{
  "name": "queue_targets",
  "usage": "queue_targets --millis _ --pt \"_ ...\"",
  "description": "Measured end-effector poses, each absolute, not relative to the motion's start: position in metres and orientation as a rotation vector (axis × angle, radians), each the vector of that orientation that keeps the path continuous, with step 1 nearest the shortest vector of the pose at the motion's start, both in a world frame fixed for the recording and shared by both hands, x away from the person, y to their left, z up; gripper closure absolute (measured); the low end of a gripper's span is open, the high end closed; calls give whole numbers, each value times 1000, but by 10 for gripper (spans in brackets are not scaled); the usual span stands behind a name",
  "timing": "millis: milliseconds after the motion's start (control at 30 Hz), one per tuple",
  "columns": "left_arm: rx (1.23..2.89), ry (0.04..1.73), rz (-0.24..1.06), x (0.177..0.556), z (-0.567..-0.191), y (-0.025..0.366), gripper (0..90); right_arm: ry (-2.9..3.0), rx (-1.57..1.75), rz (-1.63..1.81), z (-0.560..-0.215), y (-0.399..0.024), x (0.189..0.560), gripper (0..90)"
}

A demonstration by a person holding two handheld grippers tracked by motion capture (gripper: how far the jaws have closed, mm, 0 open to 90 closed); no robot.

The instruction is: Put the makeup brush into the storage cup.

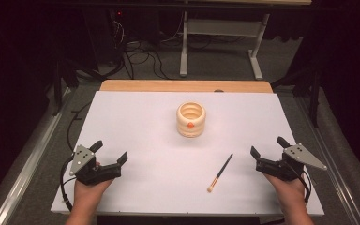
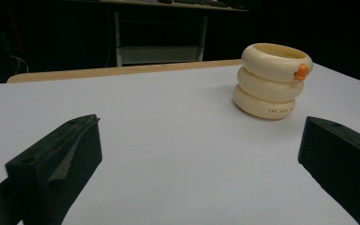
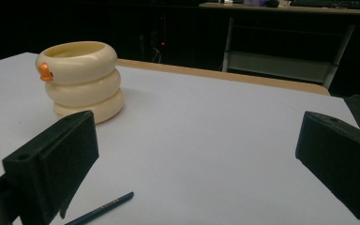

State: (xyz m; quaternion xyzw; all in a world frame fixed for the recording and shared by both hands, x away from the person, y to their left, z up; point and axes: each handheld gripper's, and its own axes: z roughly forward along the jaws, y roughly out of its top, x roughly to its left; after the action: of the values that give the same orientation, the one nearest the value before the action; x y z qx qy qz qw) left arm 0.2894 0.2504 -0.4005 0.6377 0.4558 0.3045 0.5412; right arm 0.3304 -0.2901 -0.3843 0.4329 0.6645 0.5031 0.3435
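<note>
A cream holder shaped like three stacked rings stands upright near the middle of the white table, a little toward its far edge. A small orange duck-like knob sits on its upper ring, facing the person. From the high view the holder's mouth is open and its inside looks hollow (whether anything lies at the bottom cannot be told).

A brush with a dark handle and a pale tip lies flat on the table, well apart from the holder, on the near right side, with its tip toward the person. Its handle end also shows low in the right gripper view.

The left gripper rests at the near left of the table, its jaws spread wide with nothing between them. The right gripper rests at the near right, just beside the brush but not touching it, its jaws likewise wide apart and holding nothing.
</note>
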Motion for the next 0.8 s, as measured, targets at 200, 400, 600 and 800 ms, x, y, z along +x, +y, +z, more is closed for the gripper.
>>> queue_targets --millis 200,400,600,800 --pt "1506 1092 735 289 -400 253 5 1759 1111 1293 -387 -287 331 9" --pt "1511 1098 736 289 -401 253 5 1764 1106 1287 -387 -286 331 9" --pt "1518 1100 740 290 -401 253 5 1758 1107 1290 -387 -286 331 9" --pt "1522 1099 738 290 -402 252 5 1761 1104 1278 -388 -286 331 9"
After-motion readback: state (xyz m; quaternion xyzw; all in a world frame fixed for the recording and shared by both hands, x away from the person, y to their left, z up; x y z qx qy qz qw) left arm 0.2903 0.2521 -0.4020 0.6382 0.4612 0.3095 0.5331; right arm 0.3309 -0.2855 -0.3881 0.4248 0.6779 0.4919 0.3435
